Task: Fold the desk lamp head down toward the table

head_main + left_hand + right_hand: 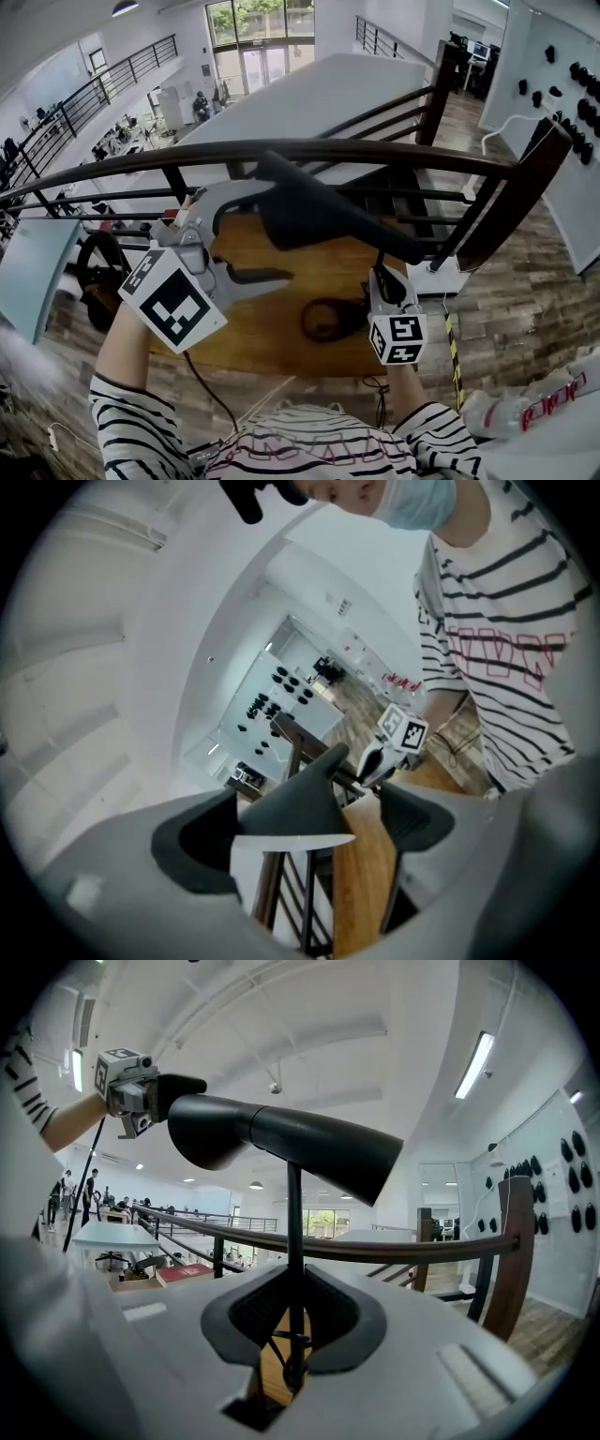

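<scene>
Two grippers at work | lamp head (328,211) raised over the table (253,342), wide end toward 9 o'clock, narrow end toward 4 | my right gripper (292,1312) clamped on the thin stem (294,1232) | my left gripper (309,832) spread around the wide end, one pad clear of it | railing (281,150) at 12
</scene>
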`<state>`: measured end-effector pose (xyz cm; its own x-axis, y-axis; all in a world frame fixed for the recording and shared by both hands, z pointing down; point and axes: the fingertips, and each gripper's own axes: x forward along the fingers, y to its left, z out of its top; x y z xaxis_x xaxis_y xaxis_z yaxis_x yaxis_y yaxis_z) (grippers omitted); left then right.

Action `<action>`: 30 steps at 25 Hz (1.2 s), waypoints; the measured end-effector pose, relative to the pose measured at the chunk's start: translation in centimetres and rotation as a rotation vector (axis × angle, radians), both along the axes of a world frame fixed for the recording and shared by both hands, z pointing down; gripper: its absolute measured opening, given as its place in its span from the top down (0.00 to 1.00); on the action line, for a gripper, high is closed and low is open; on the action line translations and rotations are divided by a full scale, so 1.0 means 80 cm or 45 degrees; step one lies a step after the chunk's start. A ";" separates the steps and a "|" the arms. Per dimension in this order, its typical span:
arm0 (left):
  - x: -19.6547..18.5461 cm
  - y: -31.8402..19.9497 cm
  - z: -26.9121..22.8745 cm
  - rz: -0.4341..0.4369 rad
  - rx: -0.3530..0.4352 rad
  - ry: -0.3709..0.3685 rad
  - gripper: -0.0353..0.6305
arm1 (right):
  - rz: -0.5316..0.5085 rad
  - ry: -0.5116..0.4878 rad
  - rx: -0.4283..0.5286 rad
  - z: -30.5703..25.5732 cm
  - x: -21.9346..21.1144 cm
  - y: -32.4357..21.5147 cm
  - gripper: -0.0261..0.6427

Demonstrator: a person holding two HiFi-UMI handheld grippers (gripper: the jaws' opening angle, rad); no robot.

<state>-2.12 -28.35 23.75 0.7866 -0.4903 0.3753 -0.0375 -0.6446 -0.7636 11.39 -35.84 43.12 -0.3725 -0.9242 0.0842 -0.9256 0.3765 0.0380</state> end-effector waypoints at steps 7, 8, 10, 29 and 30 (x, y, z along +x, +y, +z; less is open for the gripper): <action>-0.008 0.004 0.008 -0.032 -0.081 0.139 0.23 | -0.032 -0.070 0.001 0.003 -0.002 0.004 0.89; -0.009 0.003 0.011 -0.039 -0.086 0.144 0.23 | -0.038 -0.084 -0.002 0.003 -0.001 0.004 0.89; -0.012 0.002 0.018 -0.051 -0.107 0.155 0.23 | -0.050 -0.105 -0.007 0.003 0.000 0.003 0.88; -0.030 -0.010 0.163 -0.214 -0.455 0.440 0.26 | -0.049 -0.160 -0.020 0.005 -0.003 0.000 0.88; -0.027 -0.010 0.172 -0.211 -0.488 0.466 0.26 | -0.048 -0.160 -0.021 0.005 -0.004 0.000 0.88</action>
<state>-4.29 -29.16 37.48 0.8230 -0.5009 0.2678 -0.3811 -0.8366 -0.3935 11.08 -35.83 43.50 -0.4154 -0.9083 0.0493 -0.9079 0.4106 -0.0840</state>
